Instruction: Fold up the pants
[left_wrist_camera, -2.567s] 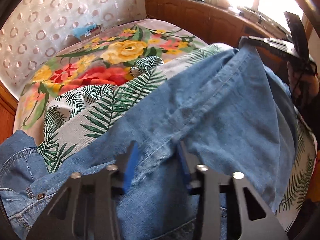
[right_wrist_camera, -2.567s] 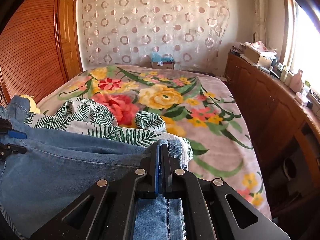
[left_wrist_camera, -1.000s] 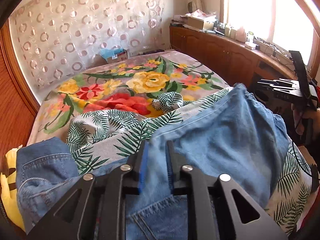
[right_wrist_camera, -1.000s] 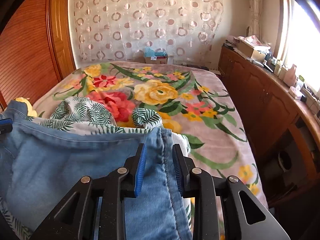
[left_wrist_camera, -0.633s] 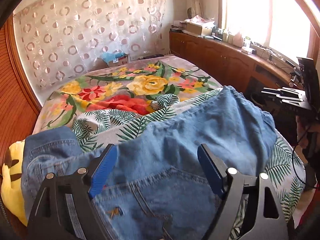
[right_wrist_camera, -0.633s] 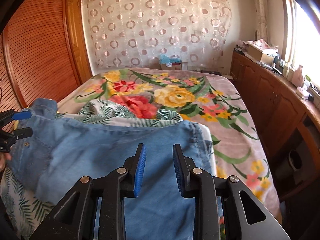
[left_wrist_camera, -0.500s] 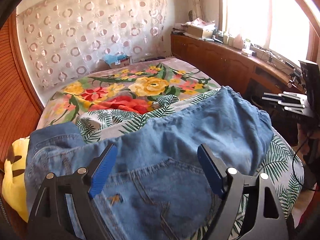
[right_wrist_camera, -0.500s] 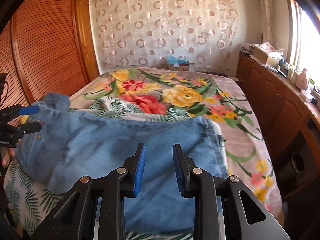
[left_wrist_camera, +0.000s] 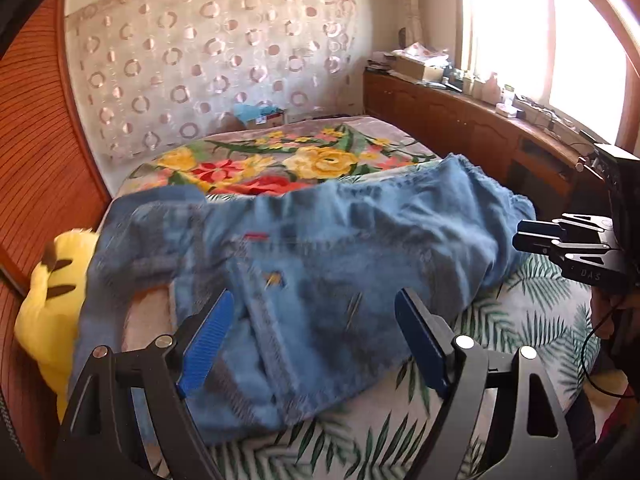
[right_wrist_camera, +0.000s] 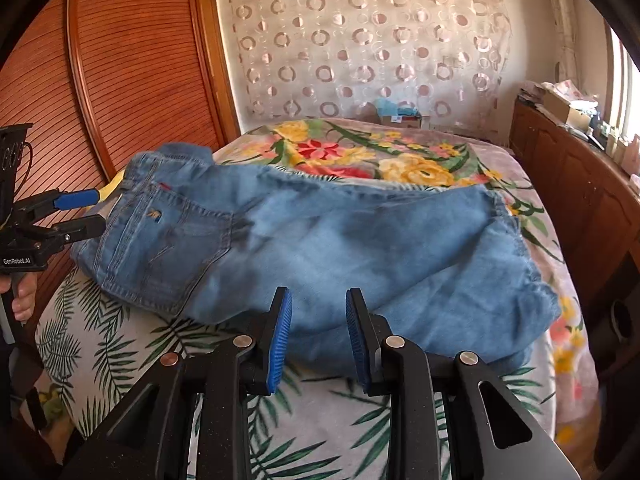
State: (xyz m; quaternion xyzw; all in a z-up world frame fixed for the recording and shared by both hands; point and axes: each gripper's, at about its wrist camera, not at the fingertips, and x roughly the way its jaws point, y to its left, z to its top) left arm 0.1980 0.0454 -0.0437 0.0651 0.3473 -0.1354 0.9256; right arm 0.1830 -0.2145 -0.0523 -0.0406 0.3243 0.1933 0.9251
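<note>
Bed [right_wrist_camera: 532,204] with a floral blanket [right_wrist_camera: 420,168] and a palm-print sheet [right_wrist_camera: 120,340] is carrying the jeans [right_wrist_camera: 320,248], lying folded across the sheet, waistband at the left. Left claw [left_wrist_camera: 312,340] is hovering wide open near them; right claw [right_wrist_camera: 318,328] is hovering partly open, gripping nothing.

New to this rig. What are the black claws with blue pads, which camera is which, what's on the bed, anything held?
No robot arm here: a person holds a two-finger gripper in each hand, with a fisheye camera on each looking along its fingers. One view shows the left gripper up close, with the other off to its right; the other view shows the right gripper. Both stand open and hold nothing. The jeans lie folded on a leaf-print sheet over a floral blanket, back pocket facing up. A yellow plush toy lies beside the waist end.
</note>
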